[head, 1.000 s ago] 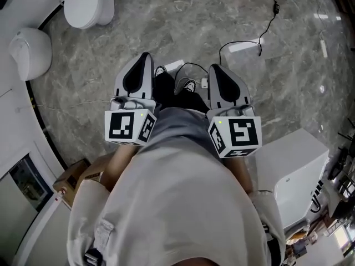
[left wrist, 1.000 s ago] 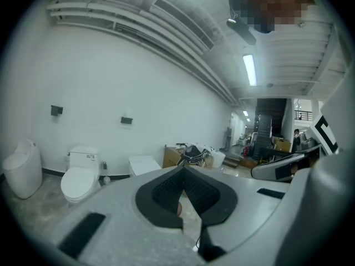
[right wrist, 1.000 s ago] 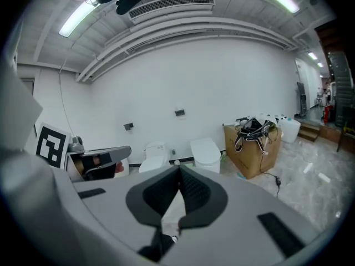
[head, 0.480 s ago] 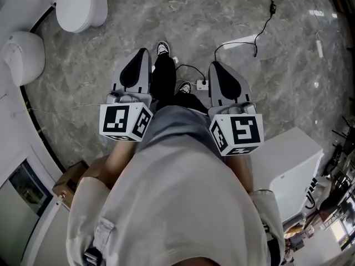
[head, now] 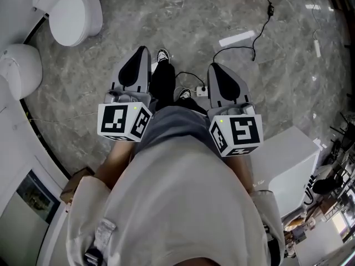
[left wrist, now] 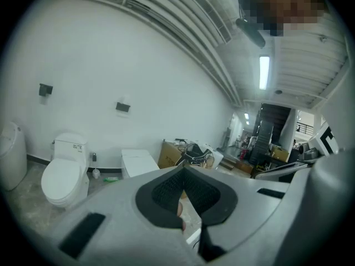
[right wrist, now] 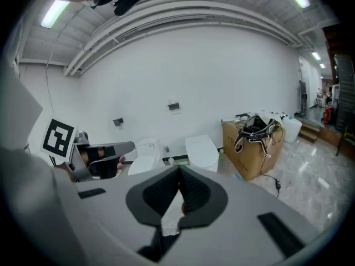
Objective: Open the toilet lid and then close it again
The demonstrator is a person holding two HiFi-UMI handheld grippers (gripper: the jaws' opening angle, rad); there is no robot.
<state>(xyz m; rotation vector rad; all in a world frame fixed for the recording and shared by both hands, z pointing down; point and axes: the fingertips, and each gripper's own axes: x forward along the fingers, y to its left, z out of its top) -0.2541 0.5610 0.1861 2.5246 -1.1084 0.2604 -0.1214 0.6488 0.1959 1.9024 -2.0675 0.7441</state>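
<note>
- We hold the left gripper (head: 142,52) and the right gripper (head: 214,67) side by side at waist height. Both have their jaws pressed together on nothing (there is nothing within reach to grasp, so we judge there is no reason to spread them).
- Between them, at twelve o'clock, our shoe (head: 162,55) is planted on the marble floor (head: 194,26).
- The toilet (head: 69,16) stands well apart at eleven o'clock with its lid down, so opening has not yet begun.

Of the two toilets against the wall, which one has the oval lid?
The left toilet, with an upright tank behind; the right toilet is flat and boxy.
</note>
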